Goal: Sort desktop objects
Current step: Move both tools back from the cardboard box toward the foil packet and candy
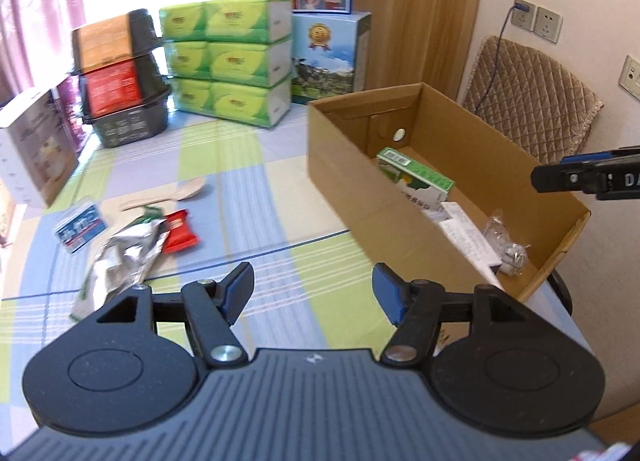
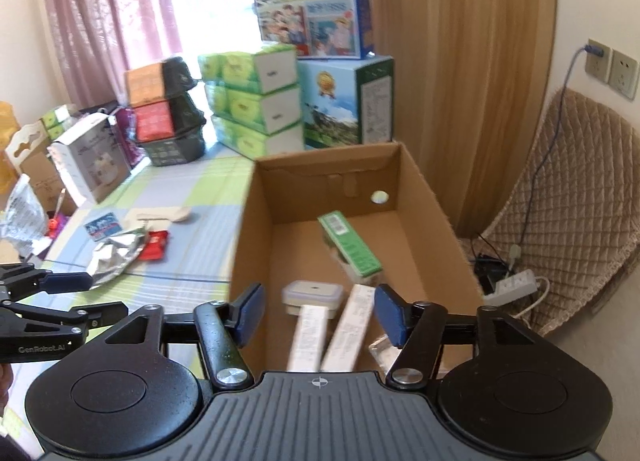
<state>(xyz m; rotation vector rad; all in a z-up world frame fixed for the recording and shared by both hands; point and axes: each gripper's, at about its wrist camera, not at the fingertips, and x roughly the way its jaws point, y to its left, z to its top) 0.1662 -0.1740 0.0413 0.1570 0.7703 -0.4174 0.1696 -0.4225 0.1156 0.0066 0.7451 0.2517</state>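
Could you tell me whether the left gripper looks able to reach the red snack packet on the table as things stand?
Probably yes: the left gripper is open and empty over the tablecloth, and the red snack packet lies ahead to its left, though the silver foil bag partly overlaps its near edge.

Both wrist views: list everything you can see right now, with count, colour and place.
Cardboard box: one, brown, open, on the table's right.
Green carton: one, inside the box.
White long boxes: two, inside, near end.
Lidded container: one, white, inside.
Clear bag: one, inside, near corner.
Red packet: one, on the tablecloth.
Foil wrapper: one, silver, beside the red packet.
Blue card: one, left of it.
Wooden spoon: one, pale, behind.
Tissue packs: stack, green, table's back.
Left tongs: open, empty, above the tablecloth.
Right tongs: open, empty, above the box.
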